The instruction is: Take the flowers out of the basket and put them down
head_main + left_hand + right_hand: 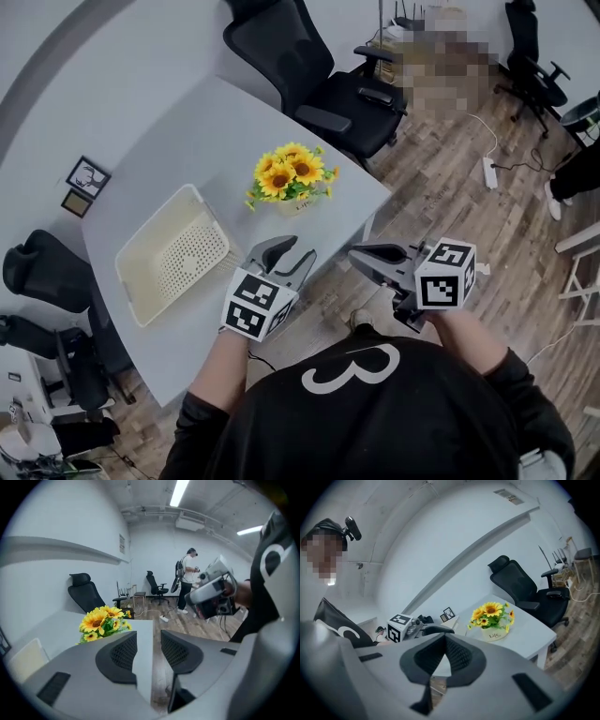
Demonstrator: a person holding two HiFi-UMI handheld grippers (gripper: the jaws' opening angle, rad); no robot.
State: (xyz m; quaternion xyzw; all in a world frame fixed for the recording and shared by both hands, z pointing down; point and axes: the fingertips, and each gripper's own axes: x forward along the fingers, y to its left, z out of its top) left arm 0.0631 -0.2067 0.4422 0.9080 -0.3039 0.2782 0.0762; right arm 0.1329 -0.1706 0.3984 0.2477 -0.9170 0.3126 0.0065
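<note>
A bunch of yellow sunflowers [289,174] stands in a small cream pot on the grey table [187,141], near its right edge and outside the basket. The cream perforated basket [153,226] lies empty to the left of it. My left gripper [295,251] hovers over the table's near corner, short of the flowers [101,620], and its jaws are open [148,637] with nothing between them. My right gripper [361,253] hangs off the table's right side over the floor. Its fingertips touch [445,637] with nothing held, and the flowers [491,615] lie ahead of it.
Black office chairs [323,75] stand behind the table and another [47,272] at its left. Two picture frames [84,183] sit by the wall. A power strip [489,173] lies on the wood floor. A person [187,581] stands far across the room.
</note>
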